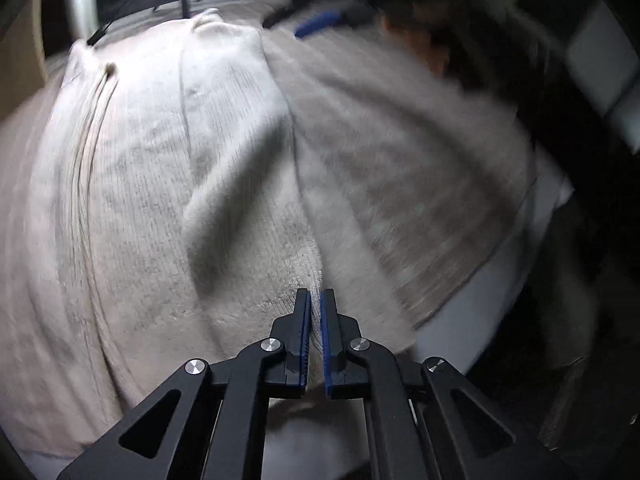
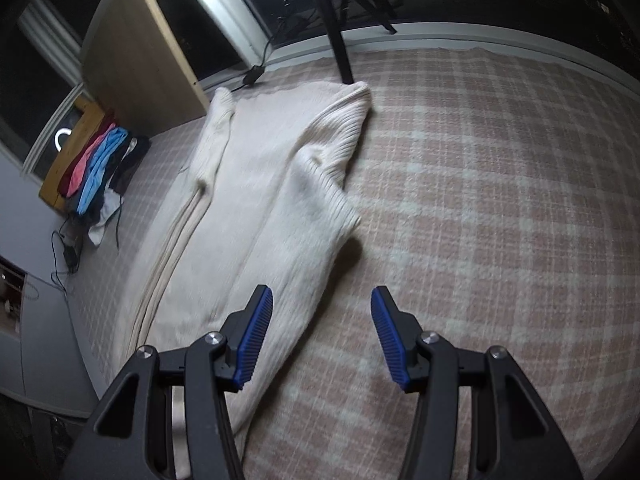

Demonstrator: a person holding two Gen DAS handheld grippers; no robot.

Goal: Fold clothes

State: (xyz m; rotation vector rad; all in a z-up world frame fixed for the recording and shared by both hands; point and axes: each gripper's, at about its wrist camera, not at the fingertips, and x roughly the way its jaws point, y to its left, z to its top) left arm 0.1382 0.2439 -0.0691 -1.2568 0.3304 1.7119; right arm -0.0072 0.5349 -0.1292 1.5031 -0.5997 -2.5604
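Observation:
A cream ribbed knit sweater [image 2: 256,184] lies lengthwise on a pink-and-white checked blanket [image 2: 480,200], folded into a long narrow shape. My right gripper [image 2: 322,300] stands open above the blanket, its left finger [image 2: 256,336] over the sweater's near right edge, nothing between the pads. In the blurred left wrist view my left gripper [image 1: 316,300] is shut on a fold of the sweater [image 1: 160,160], knit cloth pinched between the blue pads. The other gripper's blue pad [image 1: 320,24] shows at the far top there.
A black tripod leg [image 2: 340,40] stands on the blanket beside the sweater's far end. A pile of coloured clothes [image 2: 100,164] lies at the left by a wooden board [image 2: 140,64]. Cables and a charger [image 2: 68,252] trail along the left edge.

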